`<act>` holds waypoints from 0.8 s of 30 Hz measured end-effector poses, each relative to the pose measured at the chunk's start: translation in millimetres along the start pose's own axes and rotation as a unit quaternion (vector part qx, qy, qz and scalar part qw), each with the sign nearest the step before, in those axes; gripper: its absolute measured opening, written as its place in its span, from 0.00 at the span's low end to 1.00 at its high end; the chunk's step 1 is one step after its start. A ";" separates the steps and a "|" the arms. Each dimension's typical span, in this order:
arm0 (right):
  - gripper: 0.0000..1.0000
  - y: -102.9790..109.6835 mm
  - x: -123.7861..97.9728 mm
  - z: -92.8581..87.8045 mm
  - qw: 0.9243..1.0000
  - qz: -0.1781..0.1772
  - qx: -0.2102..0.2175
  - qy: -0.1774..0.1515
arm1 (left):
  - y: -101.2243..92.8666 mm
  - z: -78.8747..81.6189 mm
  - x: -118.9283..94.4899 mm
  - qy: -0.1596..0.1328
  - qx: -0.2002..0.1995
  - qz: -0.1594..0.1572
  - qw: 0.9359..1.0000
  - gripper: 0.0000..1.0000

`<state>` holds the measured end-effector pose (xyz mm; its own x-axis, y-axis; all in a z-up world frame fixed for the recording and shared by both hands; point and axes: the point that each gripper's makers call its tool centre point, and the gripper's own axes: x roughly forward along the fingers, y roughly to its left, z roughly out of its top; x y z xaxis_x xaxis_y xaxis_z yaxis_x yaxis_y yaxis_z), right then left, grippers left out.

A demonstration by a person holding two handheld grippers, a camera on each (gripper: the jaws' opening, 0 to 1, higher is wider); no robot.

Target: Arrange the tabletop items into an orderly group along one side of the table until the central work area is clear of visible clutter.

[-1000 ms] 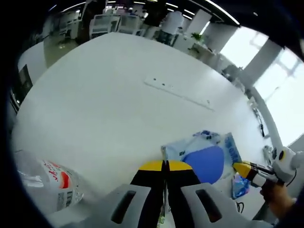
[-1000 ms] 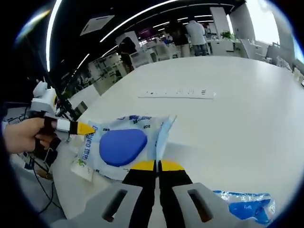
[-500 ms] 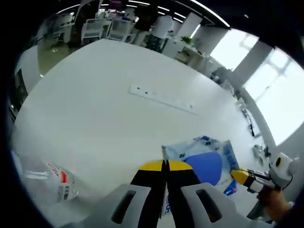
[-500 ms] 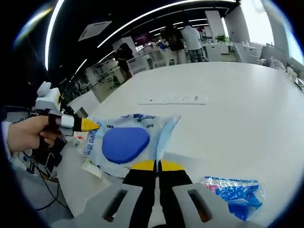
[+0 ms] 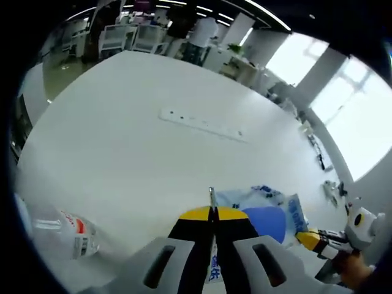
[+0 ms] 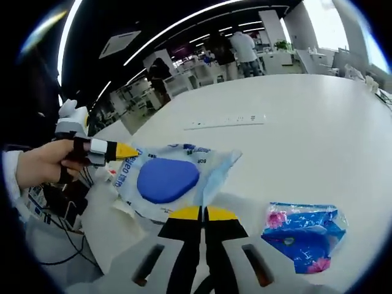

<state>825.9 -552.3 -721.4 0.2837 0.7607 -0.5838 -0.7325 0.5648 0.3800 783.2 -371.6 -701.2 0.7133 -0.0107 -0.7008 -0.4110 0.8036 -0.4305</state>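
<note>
Both grippers, left (image 5: 211, 211) and right (image 6: 204, 212), are clamped on opposite corners of the blue-oval pouch (image 6: 168, 179), lifted over the table (image 6: 318, 135) edge. Carry it level, matched speed, and set it beside the blue packet (image 6: 303, 236).

White table (image 5: 122, 135) with bottle (image 5: 58, 229), packets (image 6: 303, 236)

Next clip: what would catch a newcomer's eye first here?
Most striking is the pale blue packet with a dark blue oval, held up off the white table between both grippers, each shut on an edge. Beside it to the right lies a small bright blue packet. A clear plastic bottle lies at the left gripper view's lower left.
</note>
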 end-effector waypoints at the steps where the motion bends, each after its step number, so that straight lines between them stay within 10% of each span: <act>1: 0.00 -0.6 -0.4 -0.7 1.000 -0.001 0.005 -0.001 | -0.5 -0.8 0.3 0.001 0.001 0.000 1.000 0.00; 24: 0.00 -14.2 -3.4 -55.1 0.999 -0.023 0.032 0.032 | 4.0 -49.1 28.7 0.044 -0.002 -0.002 0.999 0.00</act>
<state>801.2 -580.6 -764.3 0.2741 0.7127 -0.6457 -0.6784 0.6192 0.3955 774.2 -397.9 -751.0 0.6617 -0.0663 -0.7468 -0.4105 0.8016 -0.4348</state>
